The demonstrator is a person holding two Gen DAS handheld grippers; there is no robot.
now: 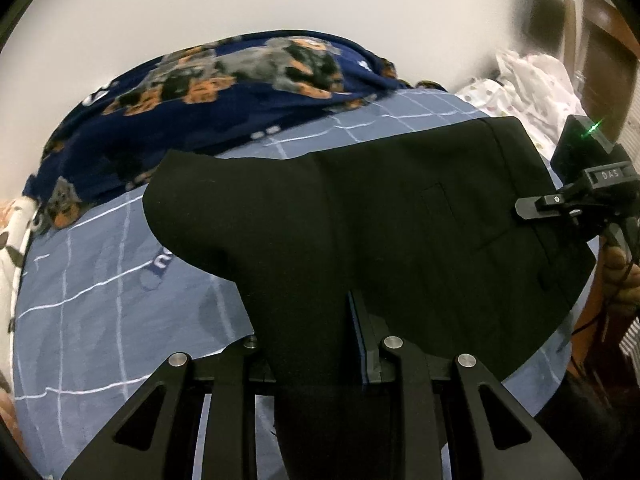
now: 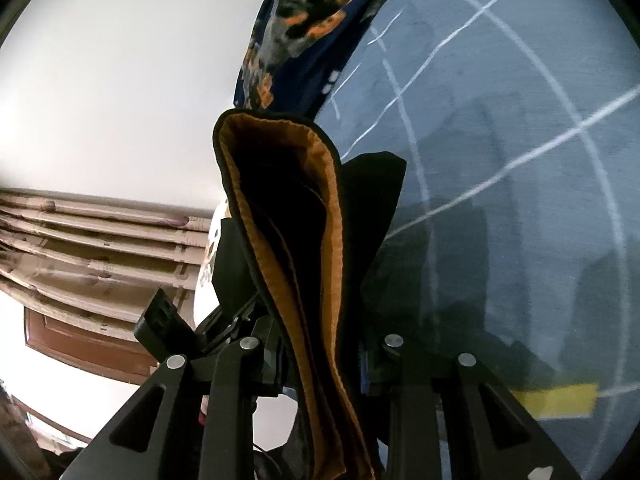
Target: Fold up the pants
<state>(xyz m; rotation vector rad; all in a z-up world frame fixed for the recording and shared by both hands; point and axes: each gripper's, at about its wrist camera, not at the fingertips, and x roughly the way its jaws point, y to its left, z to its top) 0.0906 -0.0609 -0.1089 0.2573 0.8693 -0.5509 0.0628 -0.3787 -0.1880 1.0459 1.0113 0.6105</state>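
Black cloth: one pair of pants (image 1: 380,220), folded over and held up above a bed with a blue sheet (image 1: 100,300) crossed by white lines. Two grippers, one camera on each. One navy blanket (image 1: 200,112) with an orange and grey dog print heaped along the far edge of the bed; one pile of white spotted fabric (image 1: 528,80) at the far right corner.

Long axis of the pants running left to right in the left wrist view, waistband end toward the right, a welt pocket (image 1: 452,216) showing near that end; a rounded fold bulging at the left. Lower edge bunched and hanging down between the jaws of the left gripper (image 1: 308,340), clenched on the black fabric.

In the right wrist view, waistband edge-on, standing upright out of the jaws and showing an orange-brown lining (image 2: 296,280) inside the black outer cloth. Right gripper (image 2: 320,360) clamped on those stacked waistband layers. Same gripper visible in the left wrist view at the right end of the pants, with one green light lit on top. Sheet lying beyond and below.
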